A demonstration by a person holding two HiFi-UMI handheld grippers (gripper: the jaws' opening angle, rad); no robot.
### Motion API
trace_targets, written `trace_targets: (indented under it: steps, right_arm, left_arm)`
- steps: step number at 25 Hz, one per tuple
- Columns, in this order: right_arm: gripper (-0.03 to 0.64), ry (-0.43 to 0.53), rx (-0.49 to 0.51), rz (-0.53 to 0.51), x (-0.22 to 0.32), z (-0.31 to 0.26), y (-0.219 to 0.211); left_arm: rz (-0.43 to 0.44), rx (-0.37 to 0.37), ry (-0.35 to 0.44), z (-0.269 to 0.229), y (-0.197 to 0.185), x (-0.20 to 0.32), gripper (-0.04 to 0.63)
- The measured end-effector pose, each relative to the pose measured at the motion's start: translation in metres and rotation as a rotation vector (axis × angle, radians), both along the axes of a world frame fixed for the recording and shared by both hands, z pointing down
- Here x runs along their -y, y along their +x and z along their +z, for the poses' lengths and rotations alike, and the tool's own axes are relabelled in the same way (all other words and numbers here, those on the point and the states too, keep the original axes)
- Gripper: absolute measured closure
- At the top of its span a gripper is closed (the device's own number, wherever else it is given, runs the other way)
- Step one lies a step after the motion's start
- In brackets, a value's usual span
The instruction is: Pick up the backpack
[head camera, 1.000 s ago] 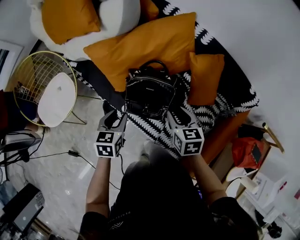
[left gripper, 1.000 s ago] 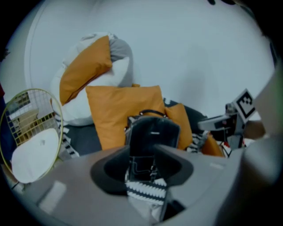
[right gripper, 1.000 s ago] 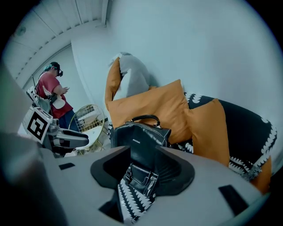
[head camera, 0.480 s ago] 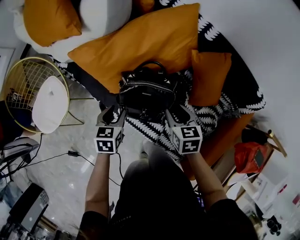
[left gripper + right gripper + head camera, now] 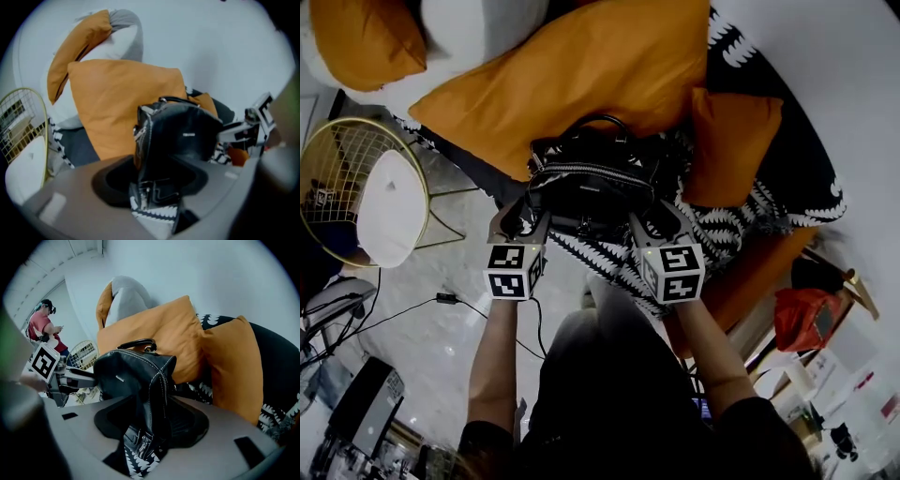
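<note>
Black backpack (image 5: pixel 592 183) zipped shut, contents hidden, standing against orange cushion (image 5: pixel 572 84)

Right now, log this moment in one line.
left gripper: jaws just opened wider, backpack between | right gripper: same | backpack: on patterned blanket, unlifted

Soft, even room light is falling across all three views, and no hard shadows are forming. The head view is bowing at its edges and smearing in the lower corners. Both gripper views are curving heavily, with black vignetted corners and an unfocused near foreground. The black backpack (image 5: pixel 592 183) is losing detail in its folds. The white wall (image 5: pixel 211 47) is glaring mildly.
</note>
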State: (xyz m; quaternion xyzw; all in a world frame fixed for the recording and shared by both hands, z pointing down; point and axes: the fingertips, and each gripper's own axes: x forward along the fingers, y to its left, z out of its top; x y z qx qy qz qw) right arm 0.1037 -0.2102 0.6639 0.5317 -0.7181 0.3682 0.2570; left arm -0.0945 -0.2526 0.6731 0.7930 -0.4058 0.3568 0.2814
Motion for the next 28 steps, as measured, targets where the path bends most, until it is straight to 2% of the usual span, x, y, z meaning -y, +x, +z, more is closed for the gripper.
trace_targets:
  steps: [12,16,28]
  right_arm:
    - [0.436,0.011,0.058,-0.012,0.008,0.013,0.000]
    - [0.434,0.011,0.059,-0.023,0.007,0.012,0.000]
    - [0.500,0.018,0.034,-0.040,-0.004,0.003,-0.006]
  left_arm:
    - [0.013,0.007,-0.001,0.013,0.013,0.016,0.374]
    - [0.014,0.015,-0.001,0.013,0.015,0.014,0.407]
    - [0.033,0.029,0.001,0.001,0.014,0.001,0.463]
